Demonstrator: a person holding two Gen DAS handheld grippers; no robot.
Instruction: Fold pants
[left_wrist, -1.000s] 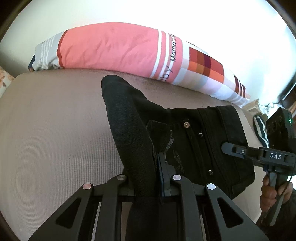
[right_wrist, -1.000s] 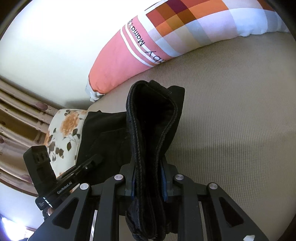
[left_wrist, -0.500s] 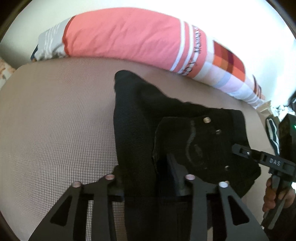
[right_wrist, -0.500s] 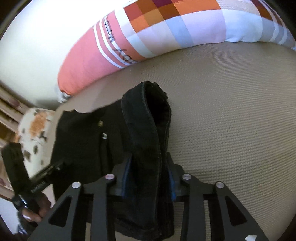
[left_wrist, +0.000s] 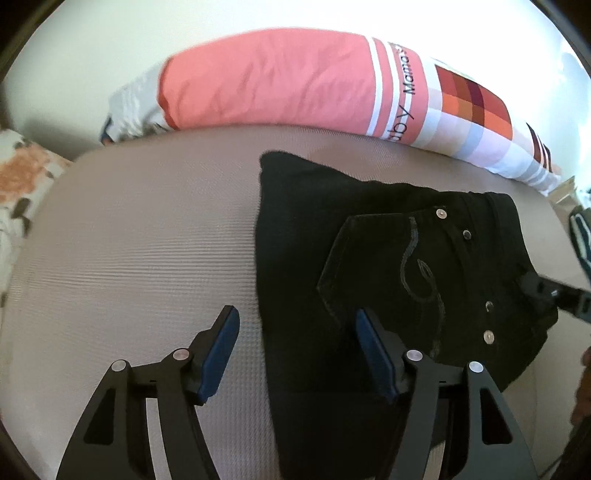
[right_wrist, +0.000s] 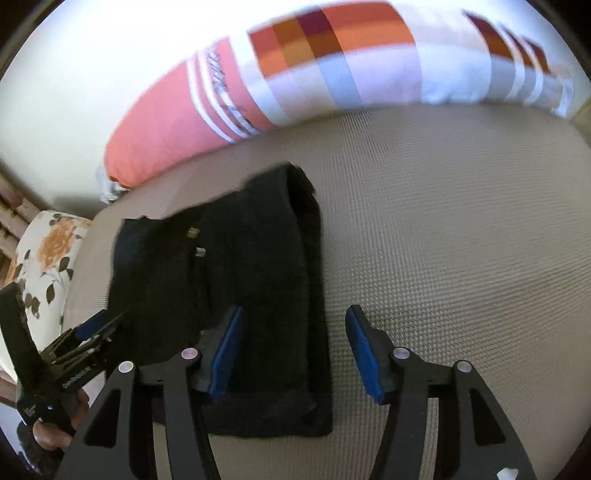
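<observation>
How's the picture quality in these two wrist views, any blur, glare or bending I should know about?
Left wrist view: sharp on the black pants, whose pocket stitching reads clearly; wall behind the striped pillow is blown out white; fisheye bows the bed surface. Right wrist view: motion-smeared, pillow lettering and pants edge are soft; same bright wall, same barrel bending and dark corners.

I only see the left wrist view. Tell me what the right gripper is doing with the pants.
Observer: The right gripper is open, its jaws just opening; the pants lie between its fingers, unpressed.
Operator: Report the pants' near edge.
Observer: It is folded and lies flat on the mattress.
Operator: Say what holds the left gripper.
Observer: A hand wraps the handle of the left gripper, whose jaws, just opening, straddle the pants' edge.
</observation>
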